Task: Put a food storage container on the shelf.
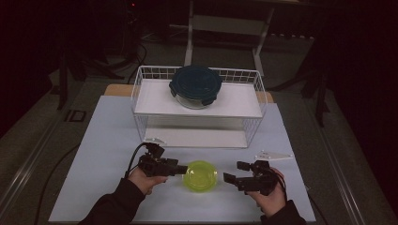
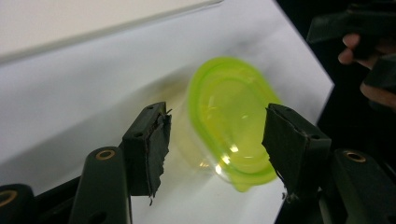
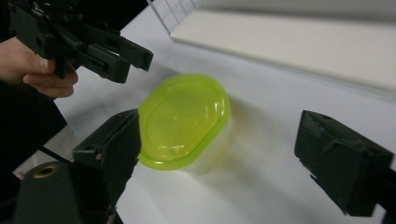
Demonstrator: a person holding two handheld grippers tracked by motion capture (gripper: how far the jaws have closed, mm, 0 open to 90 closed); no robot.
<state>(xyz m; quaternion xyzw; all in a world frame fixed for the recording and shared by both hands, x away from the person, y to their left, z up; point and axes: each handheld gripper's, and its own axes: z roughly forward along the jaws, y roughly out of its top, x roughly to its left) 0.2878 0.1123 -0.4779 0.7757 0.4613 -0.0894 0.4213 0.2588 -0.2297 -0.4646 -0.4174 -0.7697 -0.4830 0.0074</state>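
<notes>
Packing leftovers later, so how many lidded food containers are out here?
2. The green-lidded container sits on the white table top between the two grippers. The dark-lidded container rests on the wire rack's upper shelf. Nothing else seems hidden.

Item one: my table point(image 1: 108, 140), covered in a pale sheet, seen from above. Item two: a white wire rack point(image 1: 141, 101) at the far half of it, with an upper shelf and a lower one. Item three: a round glass container with a dark blue clip lid point(image 1: 195, 83), standing on the upper shelf near its middle. Item four: a small container with a yellow-green lid point(image 1: 201, 176), on the sheet in front of the rack. Item five: my left gripper point(image 1: 180, 169), just beside that lid on its left. Item six: my right gripper point(image 1: 233, 172), jaws spread, near the lid on its right, apart from it.
</notes>
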